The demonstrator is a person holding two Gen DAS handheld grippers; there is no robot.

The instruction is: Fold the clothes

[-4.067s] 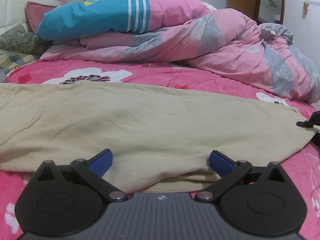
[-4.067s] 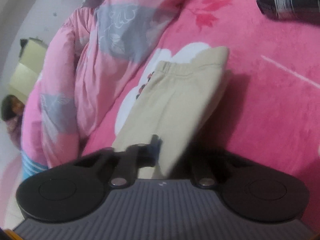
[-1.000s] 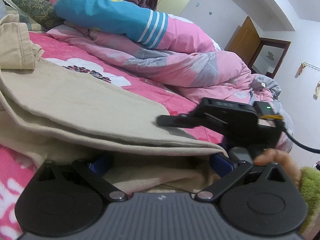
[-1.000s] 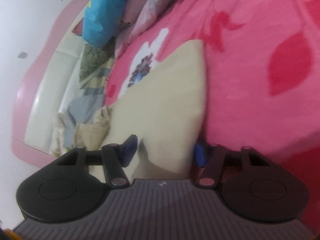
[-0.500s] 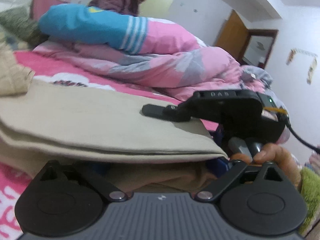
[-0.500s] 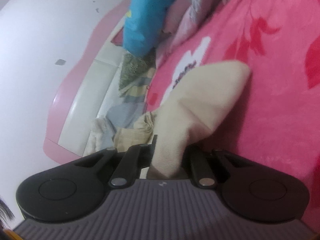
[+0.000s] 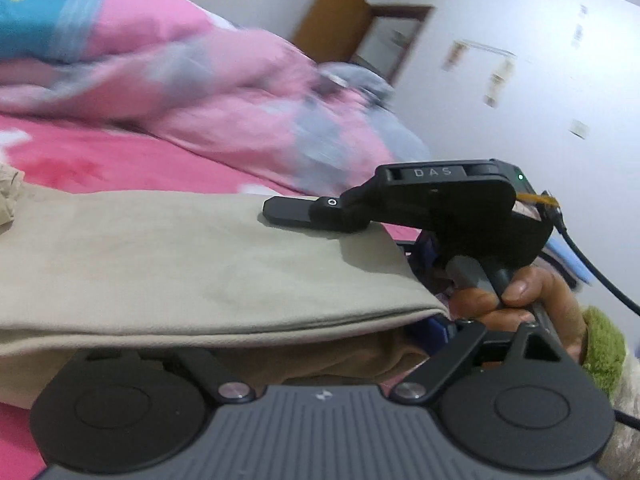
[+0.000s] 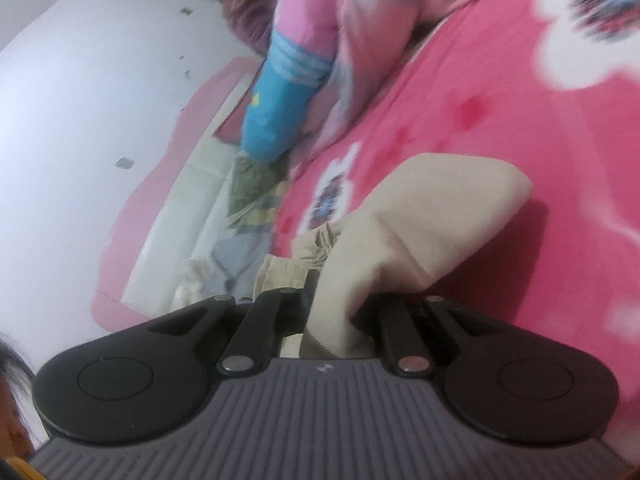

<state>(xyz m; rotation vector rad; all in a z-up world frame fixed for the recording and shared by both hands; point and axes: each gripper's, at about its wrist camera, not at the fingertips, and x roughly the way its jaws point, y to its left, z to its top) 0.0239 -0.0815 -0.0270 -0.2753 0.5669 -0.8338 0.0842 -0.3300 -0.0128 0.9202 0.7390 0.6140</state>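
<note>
Right gripper (image 8: 332, 312): its fingers are squeezed tight on a fold of the tan pants (image 8: 420, 220).
Left gripper (image 7: 320, 344): its fingers have just closed a little but stand wide, with folded pants cloth between them.
Pants: lifted at one end over the pink bed (image 8: 520, 120).
Blanket (image 7: 224, 92): bunched up behind.

Bedroom in a home. Bed w/ hot-pink floral sheet (image 8: 500, 92) filling right side of right wrist view; rumpled pink-and-grey duvet (image 7: 224, 92) across upper left of left wrist view. Pink-and-cream padded headboard (image 8: 168, 208) against white wall at centre left, pillows (image 8: 256, 188) beside it. Wooden door (image 7: 332, 12) at top centre.
</note>
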